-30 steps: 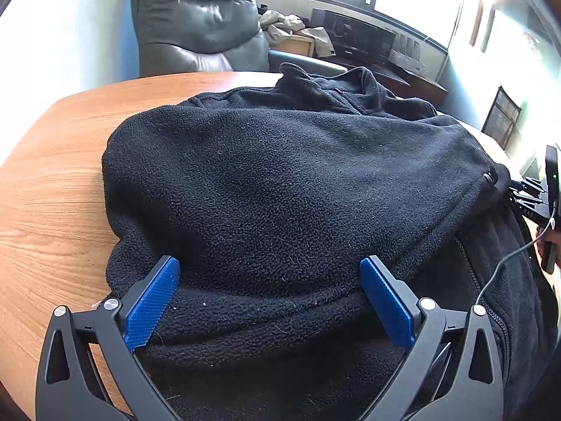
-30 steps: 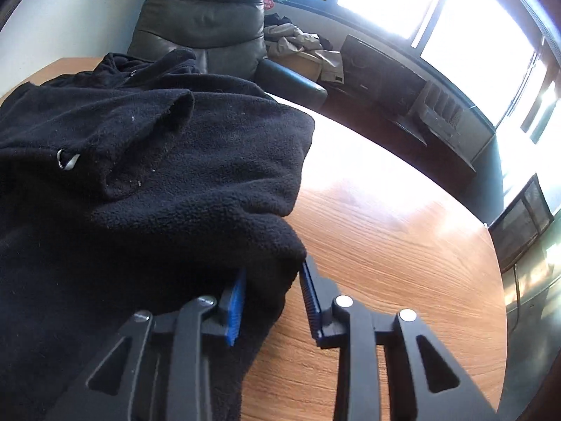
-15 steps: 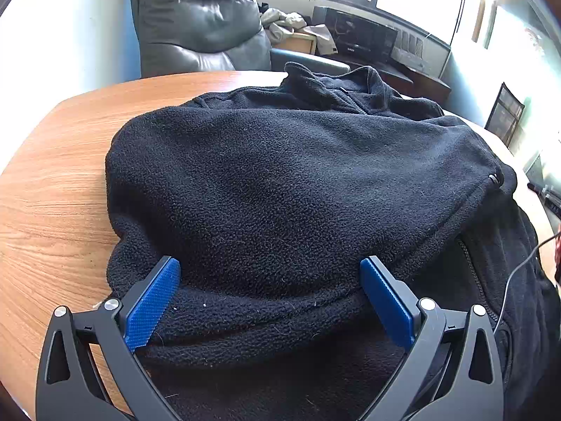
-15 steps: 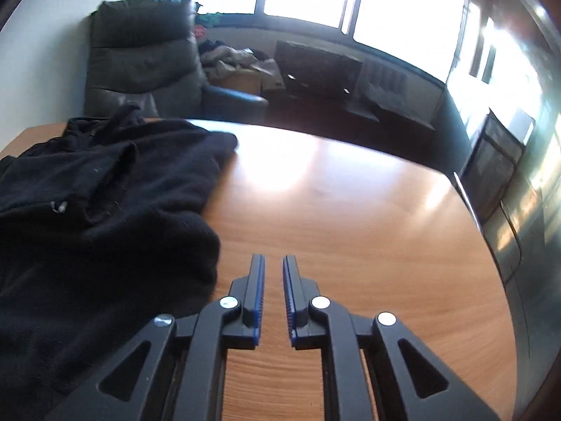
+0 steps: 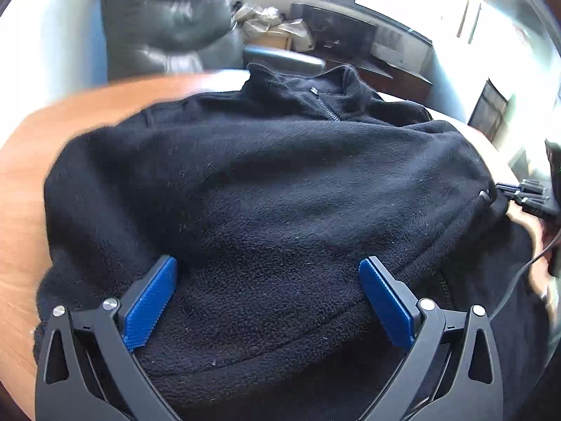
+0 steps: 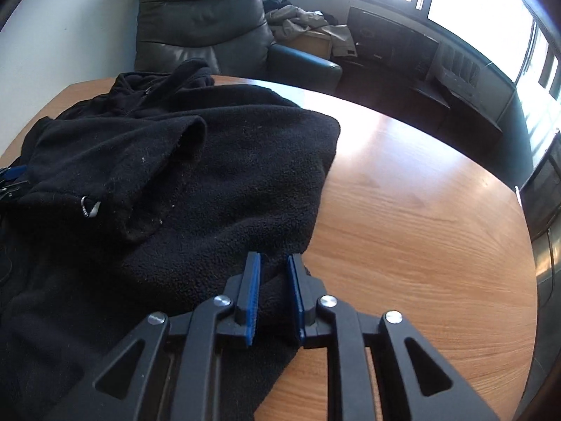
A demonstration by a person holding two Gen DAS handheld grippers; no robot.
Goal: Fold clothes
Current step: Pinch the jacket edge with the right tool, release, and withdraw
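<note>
A black fleece jacket (image 5: 273,189) lies on a round wooden table (image 6: 420,231), one sleeve folded across its body, collar and zip at the far side. My left gripper (image 5: 268,298) is wide open, its blue pads astride the jacket's near hem fold. In the right wrist view the jacket (image 6: 196,182) fills the left half. My right gripper (image 6: 273,291) sits over the jacket's right near edge, jaws narrowly apart with fleece between the blue pads; I cannot tell whether it pinches the cloth.
A dark leather armchair (image 6: 203,17) stands behind the table. A low cabinet and piled cloths (image 6: 308,24) sit under bright windows. Bare tabletop extends right of the jacket. The other gripper's body and cable (image 5: 533,196) show at the right of the left wrist view.
My right gripper swung off to the bare table with jaws nearly shut, then came back over the jacket's right edge. My left gripper stayed open and shifted slightly; the view is motion-blurred.
</note>
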